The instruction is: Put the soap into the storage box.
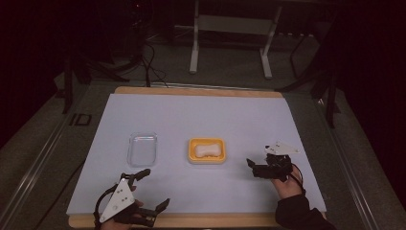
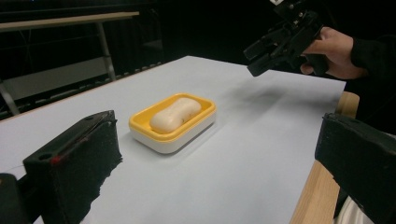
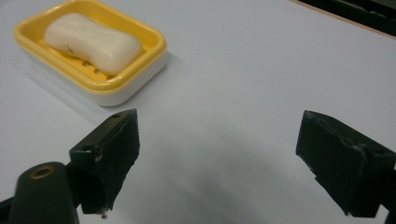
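Observation:
A yellow soap dish with a white base sits mid-table, and a pale bar of soap lies in it. My left gripper is near the front edge, left of the dish, open and holding nothing. In the left gripper view the dish and soap lie ahead between the wide-set jaws. My right gripper hovers to the right of the dish, open and holding nothing. The right gripper view has the dish and soap at the upper left, apart from the jaws.
A clear plastic lid or tray lies left of the soap dish. A white sheet covers the wooden table. Metal stand legs and cables stand on the dark floor beyond the far edge.

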The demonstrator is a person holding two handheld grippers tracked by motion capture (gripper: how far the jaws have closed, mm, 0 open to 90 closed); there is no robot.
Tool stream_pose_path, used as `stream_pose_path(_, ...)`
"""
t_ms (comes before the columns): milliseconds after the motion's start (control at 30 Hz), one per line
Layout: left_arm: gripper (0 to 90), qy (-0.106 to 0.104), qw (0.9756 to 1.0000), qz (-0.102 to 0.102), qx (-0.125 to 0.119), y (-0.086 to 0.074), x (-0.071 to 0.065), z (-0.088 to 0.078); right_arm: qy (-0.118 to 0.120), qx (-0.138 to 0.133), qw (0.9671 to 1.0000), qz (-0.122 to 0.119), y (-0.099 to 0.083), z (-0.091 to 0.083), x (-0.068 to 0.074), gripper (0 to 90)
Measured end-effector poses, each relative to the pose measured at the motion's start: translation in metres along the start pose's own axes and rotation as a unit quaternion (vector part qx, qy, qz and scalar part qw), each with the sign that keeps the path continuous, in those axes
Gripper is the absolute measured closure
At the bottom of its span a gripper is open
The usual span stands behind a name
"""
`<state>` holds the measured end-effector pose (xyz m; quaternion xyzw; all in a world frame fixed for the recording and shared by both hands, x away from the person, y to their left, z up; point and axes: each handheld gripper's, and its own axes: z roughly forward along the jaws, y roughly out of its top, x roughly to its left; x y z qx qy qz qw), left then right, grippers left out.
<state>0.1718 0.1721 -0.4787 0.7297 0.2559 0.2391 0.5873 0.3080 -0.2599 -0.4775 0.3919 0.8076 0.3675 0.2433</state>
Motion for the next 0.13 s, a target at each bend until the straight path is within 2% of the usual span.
stream_pose_path(133,0.2,0.000,1.0000,0.000,0.001,0.0002,-0.0001,0.0007,-0.003,-0.003,1.0000,-0.007,0.0002,0.0006,0.0008,13.1)
